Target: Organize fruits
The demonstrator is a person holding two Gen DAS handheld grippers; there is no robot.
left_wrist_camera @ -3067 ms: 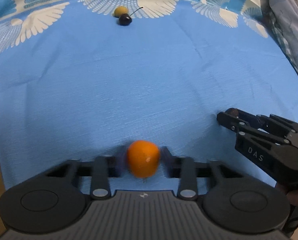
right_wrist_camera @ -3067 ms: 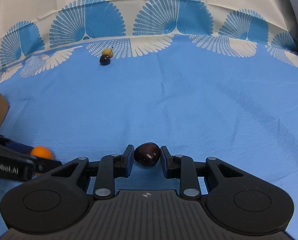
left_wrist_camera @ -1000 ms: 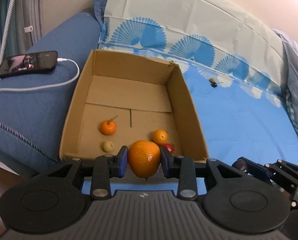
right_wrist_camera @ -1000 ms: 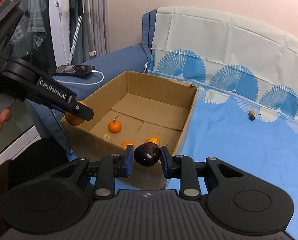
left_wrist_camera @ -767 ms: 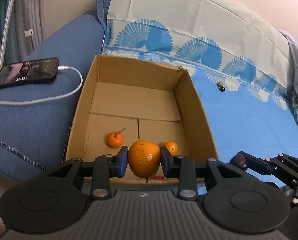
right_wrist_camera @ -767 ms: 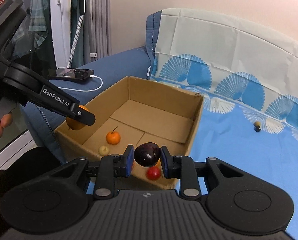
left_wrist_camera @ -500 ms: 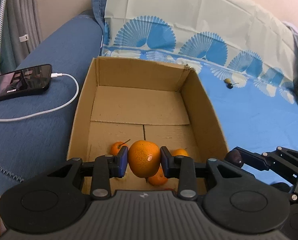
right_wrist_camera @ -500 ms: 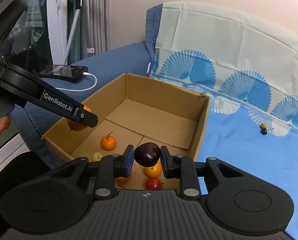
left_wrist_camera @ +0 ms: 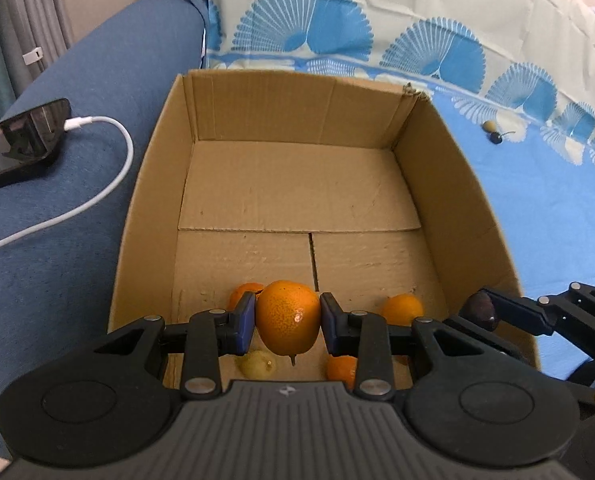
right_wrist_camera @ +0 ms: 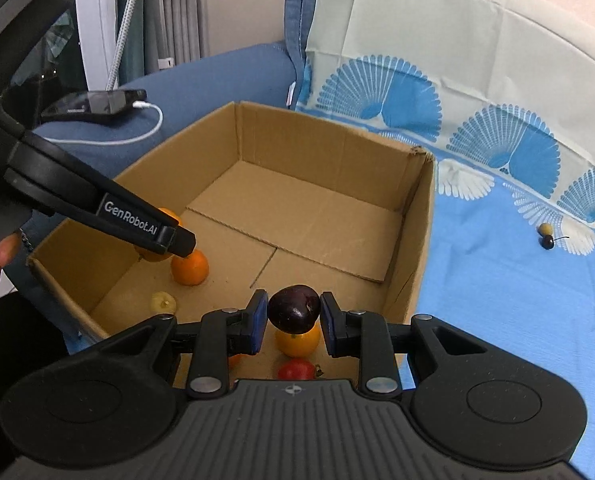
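Observation:
My left gripper [left_wrist_camera: 287,318] is shut on a large orange [left_wrist_camera: 287,316] and holds it above the near end of an open cardboard box [left_wrist_camera: 297,128]. My right gripper [right_wrist_camera: 293,316] is shut on a dark plum [right_wrist_camera: 294,308] above the box's near right corner [right_wrist_camera: 421,240]. The right gripper [left_wrist_camera: 497,314] shows at the right of the left wrist view, the left gripper [right_wrist_camera: 177,240] at the left of the right wrist view. In the box lie small oranges [right_wrist_camera: 190,267], a yellow fruit [right_wrist_camera: 163,302] and a red fruit [right_wrist_camera: 296,370].
A yellow fruit [right_wrist_camera: 543,228] and a dark cherry [right_wrist_camera: 548,242] lie on the blue cloth [right_wrist_camera: 517,300] beyond the box. A phone [left_wrist_camera: 17,144] on a white cable [left_wrist_camera: 109,184] rests on the blue sofa arm left of the box.
Both grippers have carried their fruit from the blue cloth to the box and moved closer over its near end. Both stay shut.

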